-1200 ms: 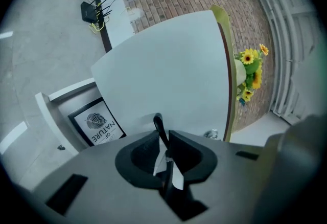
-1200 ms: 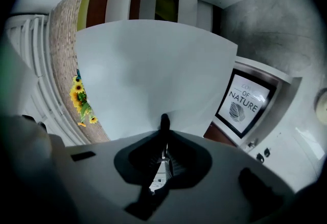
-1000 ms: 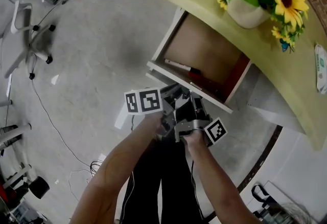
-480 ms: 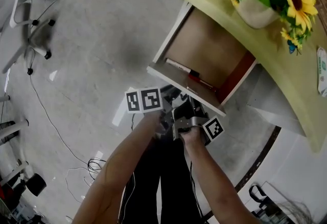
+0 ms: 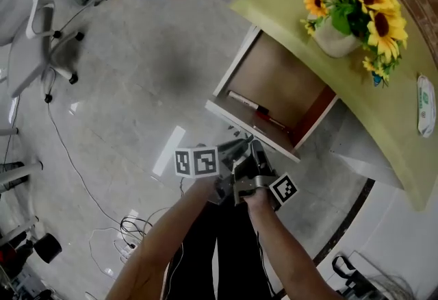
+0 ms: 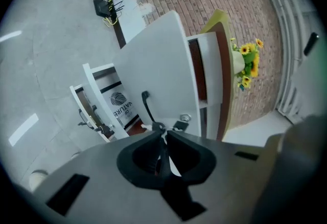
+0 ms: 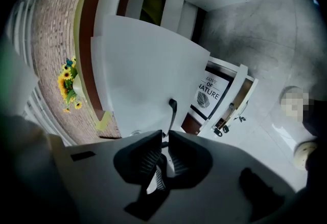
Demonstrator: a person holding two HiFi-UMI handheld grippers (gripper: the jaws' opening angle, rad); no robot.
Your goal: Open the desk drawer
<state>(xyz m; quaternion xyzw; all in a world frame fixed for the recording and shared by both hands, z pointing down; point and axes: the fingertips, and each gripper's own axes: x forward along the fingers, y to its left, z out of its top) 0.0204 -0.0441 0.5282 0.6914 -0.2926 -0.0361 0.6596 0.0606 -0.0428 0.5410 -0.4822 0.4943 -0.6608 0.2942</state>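
White-fronted and already pulled well out from under the yellow-green desktop [image 5: 287, 7], the desk drawer [image 5: 229, 116] lies just ahead of both grippers in the head view, with a marker pen [image 5: 243, 101] on its floor. The left gripper [image 5: 238, 148] and right gripper [image 5: 257, 153] sit side by side at its front panel, neither clearly nearer. In the left gripper view, the black handle [image 6: 147, 105] runs along the panel straight beyond the tips; the jaws have just been closing and stand almost together, with nothing between them. In the right gripper view, the same handle [image 7: 172, 110] lies just ahead; the 2 jaws have just been opening and are parted a crack, empty. Any further pull would run toward the person, I judge.
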